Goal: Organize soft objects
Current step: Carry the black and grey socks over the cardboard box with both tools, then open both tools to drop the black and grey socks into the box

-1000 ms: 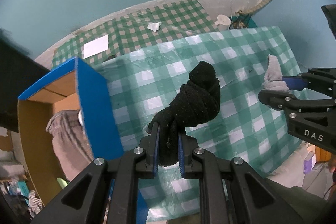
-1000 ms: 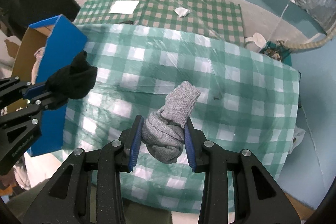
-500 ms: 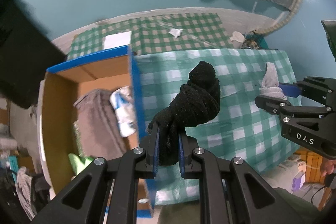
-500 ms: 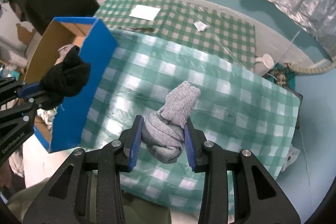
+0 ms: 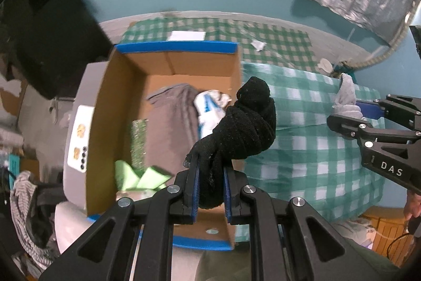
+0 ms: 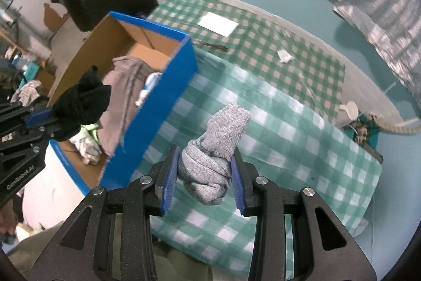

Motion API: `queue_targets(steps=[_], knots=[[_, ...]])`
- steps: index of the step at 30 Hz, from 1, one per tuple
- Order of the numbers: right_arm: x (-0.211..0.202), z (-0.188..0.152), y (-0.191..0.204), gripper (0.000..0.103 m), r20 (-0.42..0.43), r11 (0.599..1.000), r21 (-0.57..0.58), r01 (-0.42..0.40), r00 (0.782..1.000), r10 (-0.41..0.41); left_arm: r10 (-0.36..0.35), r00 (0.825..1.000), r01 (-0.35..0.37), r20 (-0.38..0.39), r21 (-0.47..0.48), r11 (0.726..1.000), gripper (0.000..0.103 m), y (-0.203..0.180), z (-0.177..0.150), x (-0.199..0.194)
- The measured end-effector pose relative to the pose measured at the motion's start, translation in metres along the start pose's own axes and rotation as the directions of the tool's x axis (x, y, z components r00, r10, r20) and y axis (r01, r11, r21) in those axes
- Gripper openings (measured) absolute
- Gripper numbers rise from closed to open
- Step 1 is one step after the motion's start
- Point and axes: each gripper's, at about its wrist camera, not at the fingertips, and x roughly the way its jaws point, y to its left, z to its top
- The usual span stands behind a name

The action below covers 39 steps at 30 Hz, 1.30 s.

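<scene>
My left gripper (image 5: 210, 175) is shut on a rolled black sock (image 5: 244, 123) and holds it above the right wall of an open cardboard box with blue edges (image 5: 179, 47). The box holds grey cloth (image 5: 171, 123), a white and blue item (image 5: 208, 107) and a green cloth (image 5: 139, 175). My right gripper (image 6: 204, 175) is shut on a rolled grey sock (image 6: 218, 144) above the green checked tablecloth (image 6: 289, 136). The right gripper shows in the left wrist view (image 5: 368, 120), the left gripper in the right wrist view (image 6: 39, 120).
The box (image 6: 168, 96) stands at the table's left edge. A second darker checked cloth (image 6: 263, 44) lies behind with a white paper (image 6: 218, 24) and a crumpled scrap (image 6: 285, 55). A black object (image 5: 44, 30) stands at the far left. Clothes (image 5: 23, 202) lie at the lower left.
My left gripper has swung left with the black sock, from over the tablecloth to over the box. My right gripper has followed leftward with the grey sock still held.
</scene>
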Motion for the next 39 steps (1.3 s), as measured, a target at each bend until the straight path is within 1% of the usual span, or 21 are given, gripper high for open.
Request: queue_targets(steps=[12,19,25,39], knots=[[0.011,0.028,0.056,0.036,-0.014,0.993,-0.113,-0.032,0.999,0.031,0.049,0.999,-0.05,-0.013,-0.11,0.993,0.015,0.056,-0.017,0.001],[0.022,0.039,0.086,0.036,-0.038,0.986,-0.155,-0.054,0.998,0.049,0.054,0.998,-0.058,-0.029,-0.16,0.985,0.015,0.079,-0.028,0.006],[0.03,0.046,0.11,0.036,-0.047,0.981,-0.185,-0.061,0.997,0.053,0.055,0.997,-0.063,-0.05,-0.186,0.981,0.015,0.093,-0.035,0.013],[0.043,0.053,0.141,0.037,-0.064,0.98,-0.192,-0.058,0.997,0.046,0.068,0.994,-0.086,-0.088,-0.216,0.973,0.017,0.114,-0.045,0.025]])
